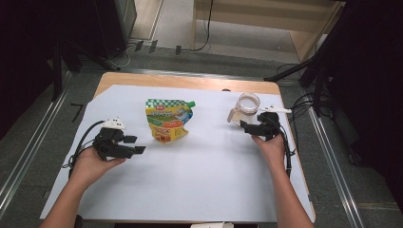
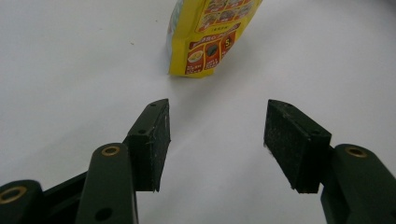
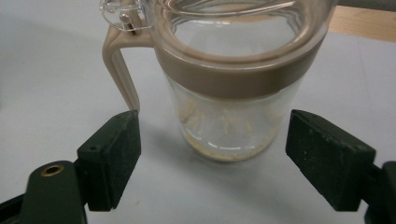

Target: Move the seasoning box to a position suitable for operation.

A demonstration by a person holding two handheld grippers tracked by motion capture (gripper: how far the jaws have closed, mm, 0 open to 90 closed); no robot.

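A yellow and green food pouch [image 1: 168, 119] lies flat on the white sheet, left of the middle; its bottom edge [image 2: 205, 42] lies just ahead of my left gripper [image 2: 217, 140]. That left gripper [image 1: 135, 145] is open and empty, a short way left of the pouch. At the right stands a clear jar [image 1: 247, 107] with a tan collar and handle; a little pale residue sits at the bottom of the jar [image 3: 233, 98]. My right gripper [image 3: 210, 154] is open, its jaws standing either side of the jar's base without touching; in the high view the right gripper [image 1: 247, 126] is just in front of the jar.
A white sheet [image 1: 199, 190] covers most of the wooden table [image 1: 190, 81]. Beyond the table are a floor with cables [image 1: 142, 47] and dark stands [image 1: 313, 66] at the right. A cable [image 1: 81, 142] trails from the left gripper.
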